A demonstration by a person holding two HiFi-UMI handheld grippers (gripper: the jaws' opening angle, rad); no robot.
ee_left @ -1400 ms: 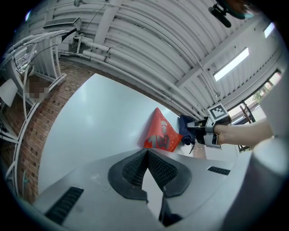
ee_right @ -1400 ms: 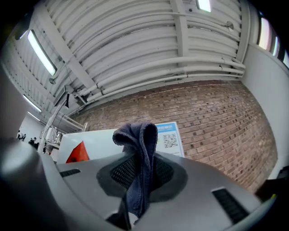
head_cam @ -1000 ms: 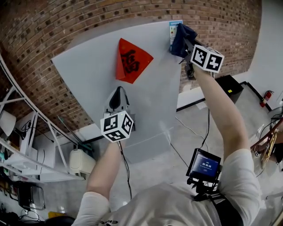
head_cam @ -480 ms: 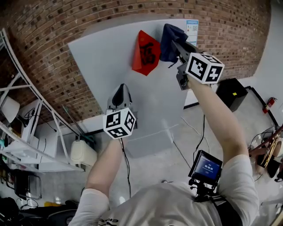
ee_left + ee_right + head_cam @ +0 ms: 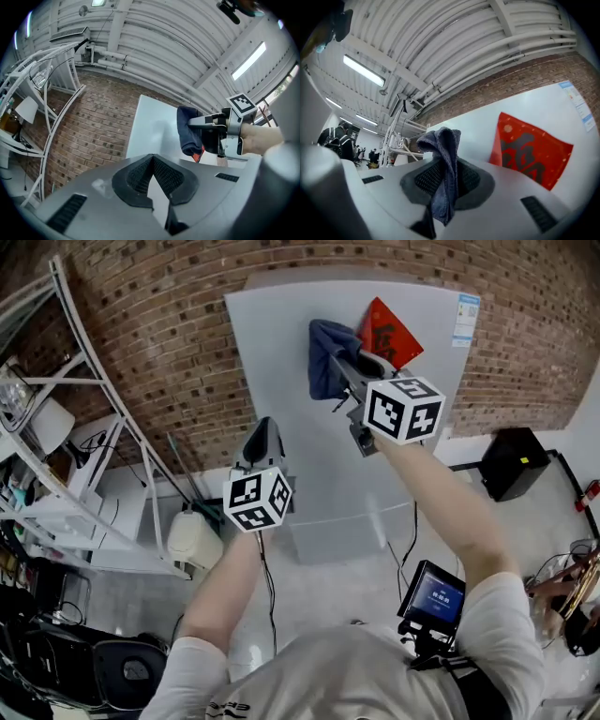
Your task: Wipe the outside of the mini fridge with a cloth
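The white fridge stands against a brick wall, with a red paper decoration and a small label on its door. My right gripper is shut on a dark blue cloth and holds it against the upper door, just left of the red paper. In the right gripper view the cloth hangs pinched between the jaws, with the red paper to its right. My left gripper is shut on nothing and sits lower, by the door's left part. The left gripper view shows the cloth and the fridge door.
A white metal shelf rack stands at the left along the brick wall. A white appliance sits on the floor by the fridge's lower left. A black box stands at the right. A small screen hangs at the person's chest.
My right gripper has carried the cloth leftward across the door, from the label at the top right to left of the red paper. The left gripper has stayed about where it was.
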